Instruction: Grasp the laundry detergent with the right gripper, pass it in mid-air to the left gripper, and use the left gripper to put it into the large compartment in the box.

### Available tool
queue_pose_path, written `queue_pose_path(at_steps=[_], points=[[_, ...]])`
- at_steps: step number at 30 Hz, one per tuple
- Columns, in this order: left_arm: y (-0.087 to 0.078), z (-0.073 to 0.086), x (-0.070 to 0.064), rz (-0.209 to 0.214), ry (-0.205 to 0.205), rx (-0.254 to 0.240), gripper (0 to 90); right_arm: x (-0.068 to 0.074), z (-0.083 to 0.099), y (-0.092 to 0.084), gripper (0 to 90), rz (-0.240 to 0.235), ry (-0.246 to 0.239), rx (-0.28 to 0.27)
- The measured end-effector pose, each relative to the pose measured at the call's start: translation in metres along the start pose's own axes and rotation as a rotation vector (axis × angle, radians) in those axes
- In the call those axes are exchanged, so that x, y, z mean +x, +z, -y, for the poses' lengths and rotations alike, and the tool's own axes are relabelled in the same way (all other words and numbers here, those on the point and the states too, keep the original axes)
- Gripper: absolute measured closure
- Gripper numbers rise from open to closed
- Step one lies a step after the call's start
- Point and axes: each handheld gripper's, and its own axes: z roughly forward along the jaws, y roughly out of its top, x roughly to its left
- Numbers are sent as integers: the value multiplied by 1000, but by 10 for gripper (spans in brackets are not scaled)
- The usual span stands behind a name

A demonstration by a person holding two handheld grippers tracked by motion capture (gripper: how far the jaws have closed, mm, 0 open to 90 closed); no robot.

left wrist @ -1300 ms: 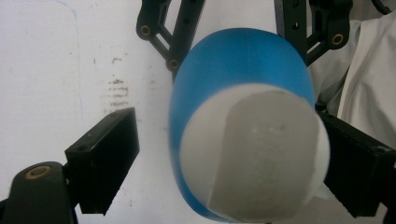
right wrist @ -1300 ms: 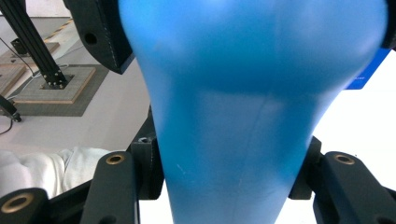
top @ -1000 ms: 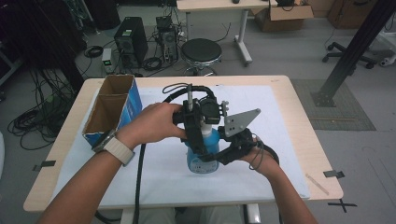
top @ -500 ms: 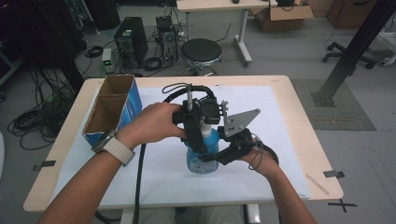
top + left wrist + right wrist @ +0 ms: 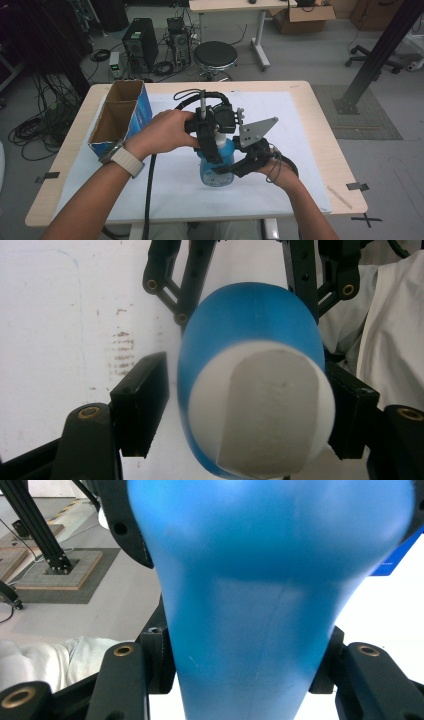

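One wooden table point(image 5: 320, 130) — white sheet point(image 5: 300, 150), grey floor point(image 5: 310, 55).

We see a grey floor point(image 5: 310, 55) beyond the table point(image 5: 320, 125). Far off stand a black stool point(image 5: 215, 56), a computer tower point(image 5: 138, 47) amid cables at left, a desk point(image 5: 235, 6), and a cardboard box point(image 5: 305, 12).
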Motion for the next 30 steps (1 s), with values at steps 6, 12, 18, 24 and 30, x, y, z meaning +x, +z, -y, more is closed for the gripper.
queue_pose_path(at_steps=[6,12,18,24,30], points=[[0,0,-1,10,8,-5,343,0,1,0,449,0,1,1],[-1,0,-3,11,20,-20,376,0,1,-1,449,-1,-5,-2],[-2,0,-5,2,23,-29,379,1,1,-2,449,-5,-11,-4],[-4,0,-7,-8,19,-40,382,1,0,-2,448,-6,-20,-1],[-7,2,-7,-12,-8,-43,383,3,-4,-4,427,4,-25,10]])
